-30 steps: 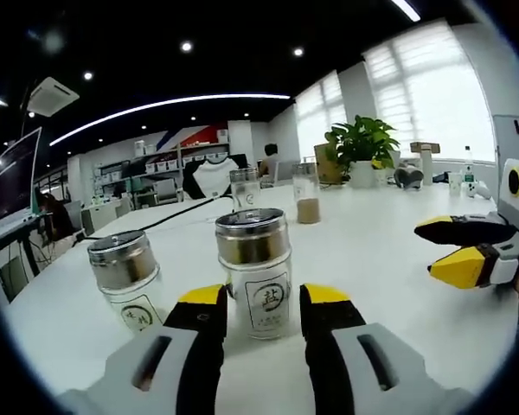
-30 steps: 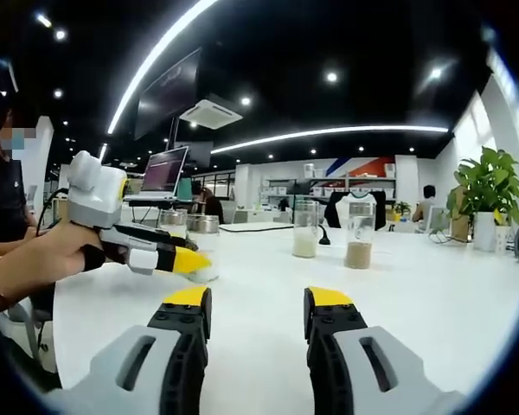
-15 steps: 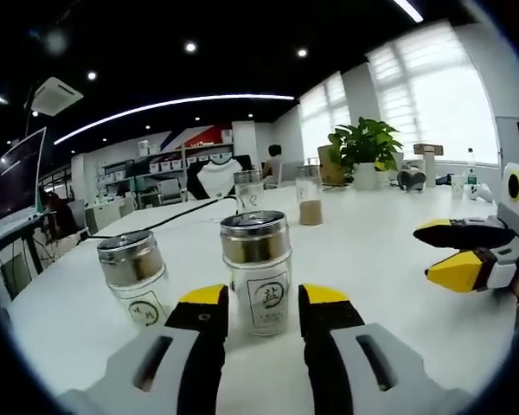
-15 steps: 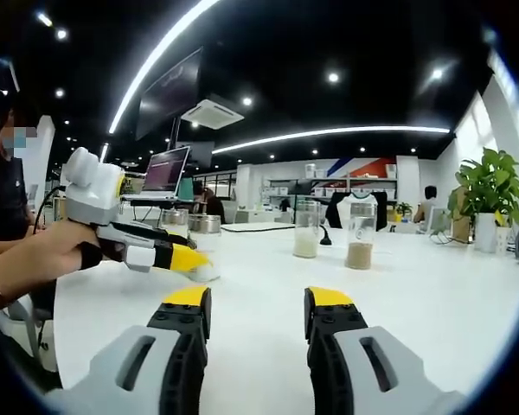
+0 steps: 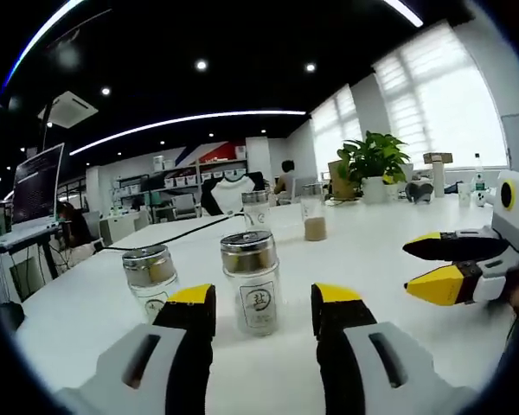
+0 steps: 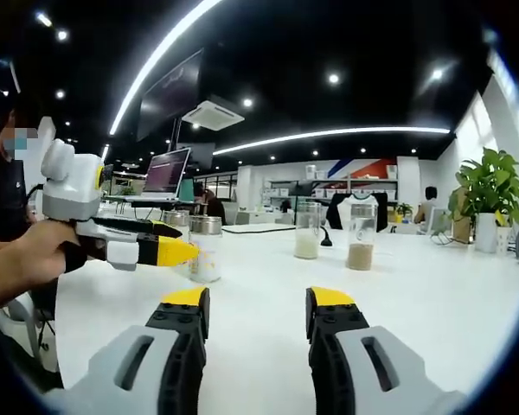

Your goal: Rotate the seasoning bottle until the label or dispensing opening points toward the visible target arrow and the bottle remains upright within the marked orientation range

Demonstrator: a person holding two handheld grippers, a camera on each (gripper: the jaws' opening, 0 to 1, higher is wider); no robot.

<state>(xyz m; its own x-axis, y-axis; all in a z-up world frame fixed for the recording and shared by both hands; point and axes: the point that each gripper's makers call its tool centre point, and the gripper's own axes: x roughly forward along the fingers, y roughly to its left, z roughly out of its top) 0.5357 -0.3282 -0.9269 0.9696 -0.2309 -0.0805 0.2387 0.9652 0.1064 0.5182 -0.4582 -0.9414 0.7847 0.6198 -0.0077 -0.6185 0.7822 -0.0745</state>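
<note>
Upright on the white table (image 5: 363, 259), the seasoning bottle (image 5: 253, 281) stands just ahead of the left gripper (image 5: 263, 301), in line with the gap between its yellow-tipped jaws, which are spread wide and touch nothing. It is a clear jar with a metal shaker cap and a square label facing the camera; what it holds cannot be made out. Just beside it, toward the left of the left gripper view, stands a second shaker jar (image 5: 151, 279) of the same kind. Farther back are two tall glass jars: one (image 5: 313, 216) holds brown powder in its lower part, the other (image 5: 255, 207) is too far to read. In the right gripper view, the right gripper (image 6: 257, 304) hovers over bare table, jaws parted wide and empty.
</note>
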